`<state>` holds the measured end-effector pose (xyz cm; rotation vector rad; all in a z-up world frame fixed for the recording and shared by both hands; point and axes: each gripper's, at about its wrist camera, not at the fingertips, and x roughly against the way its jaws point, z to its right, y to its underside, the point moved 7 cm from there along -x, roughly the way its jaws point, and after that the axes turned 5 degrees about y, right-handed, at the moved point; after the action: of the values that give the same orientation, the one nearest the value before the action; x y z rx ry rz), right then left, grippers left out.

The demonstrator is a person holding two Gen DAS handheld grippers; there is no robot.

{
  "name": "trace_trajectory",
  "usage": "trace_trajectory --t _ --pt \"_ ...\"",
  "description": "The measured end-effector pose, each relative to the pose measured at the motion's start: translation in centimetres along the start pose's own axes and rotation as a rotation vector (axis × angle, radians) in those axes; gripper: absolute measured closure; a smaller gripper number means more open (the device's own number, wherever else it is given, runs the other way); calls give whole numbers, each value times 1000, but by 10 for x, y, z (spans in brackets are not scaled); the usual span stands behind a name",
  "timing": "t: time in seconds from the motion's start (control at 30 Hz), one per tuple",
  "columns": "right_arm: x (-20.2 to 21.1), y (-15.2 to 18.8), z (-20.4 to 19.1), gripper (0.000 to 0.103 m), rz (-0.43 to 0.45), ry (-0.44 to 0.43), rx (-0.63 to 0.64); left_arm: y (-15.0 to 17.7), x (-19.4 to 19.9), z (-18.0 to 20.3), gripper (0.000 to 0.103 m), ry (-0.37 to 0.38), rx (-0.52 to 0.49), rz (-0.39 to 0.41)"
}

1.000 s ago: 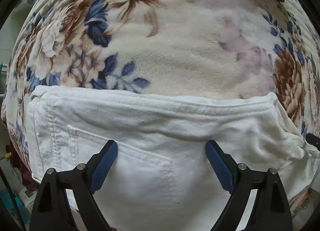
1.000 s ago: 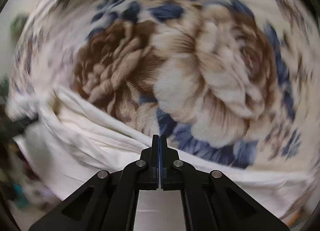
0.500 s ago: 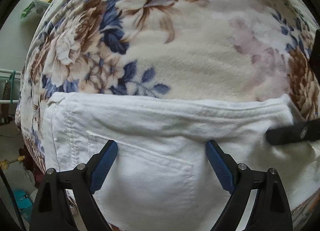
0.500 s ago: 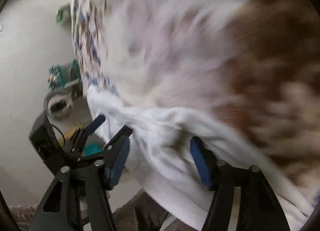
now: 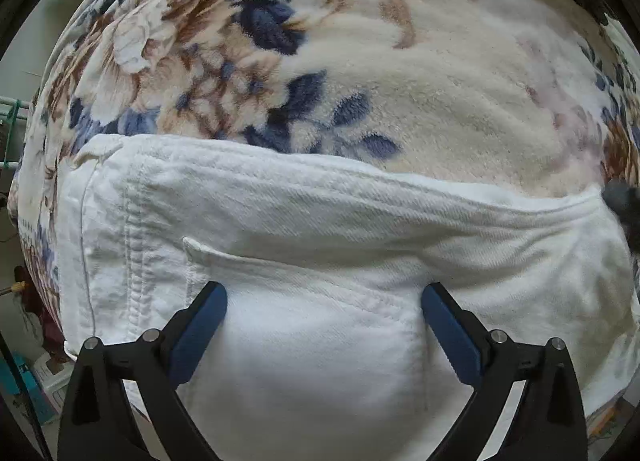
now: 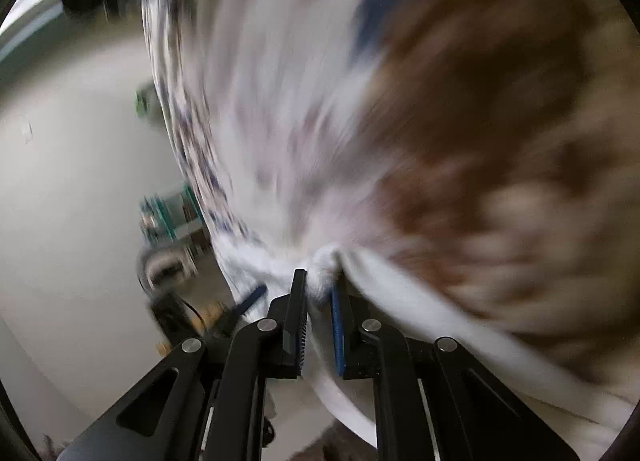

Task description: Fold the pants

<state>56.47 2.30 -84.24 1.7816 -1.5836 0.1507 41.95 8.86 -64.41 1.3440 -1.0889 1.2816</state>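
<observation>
Already the white pants (image 5: 320, 229) lie folded into a compact bundle on the flowered blanket (image 5: 400, 81), left claw (image 5: 324, 301) spread wide above their back pocket, right claw (image 6: 318, 293) pinching their corner, so a fold probably remains.

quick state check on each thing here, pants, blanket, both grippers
white pants: folded, lying on the blanket, back pocket up
floral blanket: spread flat under the pants
left gripper: open, jaws wide over the pocket
right gripper: shut on a bunched pants edge, view blurred
</observation>
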Motion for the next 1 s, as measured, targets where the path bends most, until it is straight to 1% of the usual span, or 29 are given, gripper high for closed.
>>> trace_trajectory --t 0.03,0.07,0.1,0.13,0.17,0.2,0.23,0.27,0.3,0.37,0.4,0.43,0.47,0.5,0.53,0.57,0.6,0.63,0.67,0.7,0.73,0.77,0.8,0.83,0.9,0.97,1.0 --pt "20 -4 6 93 47 19 -2 0 1 0 2 -1 0 1" --pt "31 -7 6 92 58 14 4 1 3 1 2 -2 0 4" --pt "39 -7 3 92 38 -22 4 2 4 2 2 -2 0 3" --pt "44 -5 -1 92 20 -29 17 0 7 2 2 5 5 1" --pt "40 -4 -10 88 -7 -12 52 0 9 2 2 12 12 -2" --pt "35 3 -19 70 -51 18 113 -1 11 2 2 17 18 -5" --pt "28 10 -28 55 -80 40 147 -2 14 3 2 21 23 -7" --pt "17 11 -35 29 -108 71 180 -1 18 5 2 33 26 -2" --pt "2 18 -35 26 -145 126 220 -1 22 8 2 36 21 5" --pt "-17 24 -24 27 -211 185 237 -1 27 12 2 25 -6 20" --pt "-34 28 -18 37 -248 227 250 -3 29 15 2 18 -24 25" --pt "-38 28 -18 49 -253 258 268 -4 28 17 2 4 -45 27" --pt "-43 30 -16 84 -267 304 298 -3 24 20 2 -28 -75 20" --pt "-42 28 -15 91 -268 326 296 -1 19 19 2 -47 -92 3" --pt "-35 20 -19 91 -232 328 273 -1 17 21 2 -49 -93 -9" --pt "-16 12 -20 91 -173 339 265 0 13 20 2 -38 -82 -22" --pt "-1 7 -23 91 -129 363 291 2 13 18 2 -20 -65 -29" --pt "11 7 -24 91 -117 355 303 2 15 19 2 5 -50 -35" --pt "24 11 -25 89 -123 314 297 4 16 16 2 33 -36 -37" --pt "39 15 -23 83 -112 306 288 5 23 18 2 77 -18 -31" --pt "59 19 -18 79 -90 345 305 2 32 24 2 109 -14 -21" --pt "74 24 -13 66 -69 393 334 -3 40 30 2 134 -23 -11" --pt "87 30 -10 55 -52 448 358 -6 46 38 2 158 -41 -2" --pt "102 36 -1 55 -27 529 378 -9 51 51 2 180 -70 10" --pt "125 47 19 55 -7 642 403 -15 55 67 2 195 -114 26" --pt "126 58 32 55 -22 693 411 -19 51 87 2 214 -152 15" --pt "131 62 44 55 -43 731 420 -22 48 97 2 225 -172 9"
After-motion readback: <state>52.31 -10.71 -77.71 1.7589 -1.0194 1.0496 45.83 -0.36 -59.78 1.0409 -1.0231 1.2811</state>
